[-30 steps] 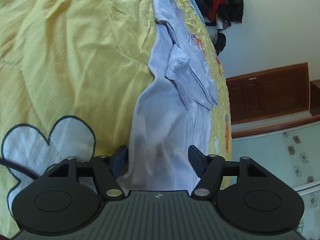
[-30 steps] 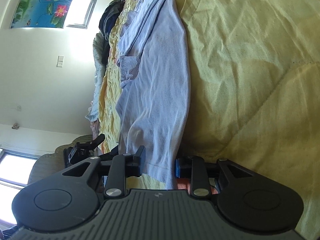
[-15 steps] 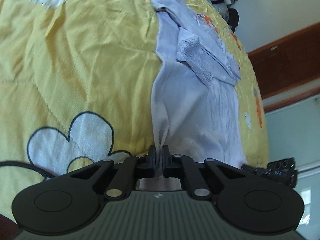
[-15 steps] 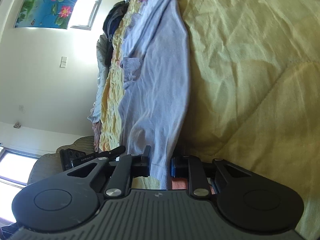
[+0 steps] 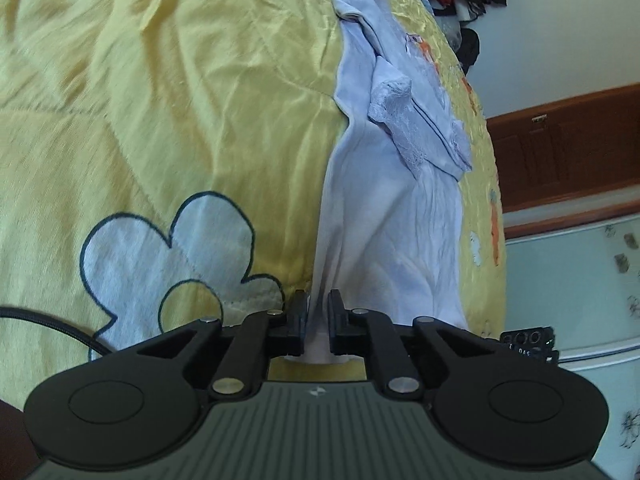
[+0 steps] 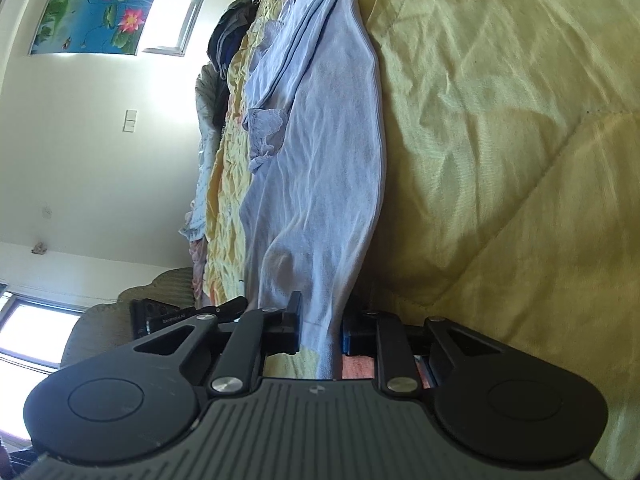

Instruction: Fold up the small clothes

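- A pale lavender garment lies stretched lengthwise on a yellow quilted bedspread, near the bed's edge, with a lace-trimmed piece folded over its middle.
- The left gripper is pinched tight on the garment's near hem, its jaws almost touching with a gathered ridge of cloth between them.
- The right gripper straddles the hem at the other near corner; its jaws stand narrow with fabric between, but whether they press the cloth cannot be told from this view.
- An appliquéd white flower on the bedspread sits just beside the left gripper, and a black cable trails at that view's lower left.
- The step in hand appears to be the grasp of both bottom corners, ahead of a first fold.
- The next move likely calls for the right jaws to grip firmly, then both grippers to lift together and carry the hem toward the far end, keeping the cloth taut and even so the lace piece does not bunch.
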Demonstrator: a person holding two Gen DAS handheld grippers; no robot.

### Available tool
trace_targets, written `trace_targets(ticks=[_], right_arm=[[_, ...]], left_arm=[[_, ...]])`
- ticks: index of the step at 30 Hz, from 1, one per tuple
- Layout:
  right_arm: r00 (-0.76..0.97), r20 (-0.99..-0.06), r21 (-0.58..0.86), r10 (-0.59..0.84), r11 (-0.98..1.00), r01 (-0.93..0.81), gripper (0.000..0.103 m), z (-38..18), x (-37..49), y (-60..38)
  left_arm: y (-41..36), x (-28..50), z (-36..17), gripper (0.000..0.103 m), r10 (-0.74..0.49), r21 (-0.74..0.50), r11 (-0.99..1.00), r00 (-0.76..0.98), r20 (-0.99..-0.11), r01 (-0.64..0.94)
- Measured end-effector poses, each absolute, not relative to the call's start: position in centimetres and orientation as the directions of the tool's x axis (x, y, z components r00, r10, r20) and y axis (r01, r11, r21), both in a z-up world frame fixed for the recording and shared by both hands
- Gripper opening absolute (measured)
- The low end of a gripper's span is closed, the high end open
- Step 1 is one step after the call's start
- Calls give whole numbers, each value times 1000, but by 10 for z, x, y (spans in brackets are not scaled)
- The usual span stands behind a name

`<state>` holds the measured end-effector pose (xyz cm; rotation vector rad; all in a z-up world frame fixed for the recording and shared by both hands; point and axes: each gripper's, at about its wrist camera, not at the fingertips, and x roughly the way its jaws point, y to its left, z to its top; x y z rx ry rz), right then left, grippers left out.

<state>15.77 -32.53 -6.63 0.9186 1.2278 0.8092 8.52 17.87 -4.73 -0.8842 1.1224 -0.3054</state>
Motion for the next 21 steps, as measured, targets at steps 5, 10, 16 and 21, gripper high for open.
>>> trace_targets(ticks=[5,10,16,21], right_arm=[[159,-371,927,915,376,-1,35,-69,158,-327],[145,-371,927,917,376,-3,35,-68,159,-325],[140,-353,935,925,355,8,35,-70,160,-318],[135,-351,936,927,353,10,34,-70,162,-316]], left_arm=[[187,82,-55,11,-636,-761,602,431,-640,-242],[189,82,-51,11,-624,-746,627,428,-654,-226],[171,90,-55,11,-659,-761,620,400,-637,-192],[167,94,-55,11,-678,-778,600,399,-617,-185]])
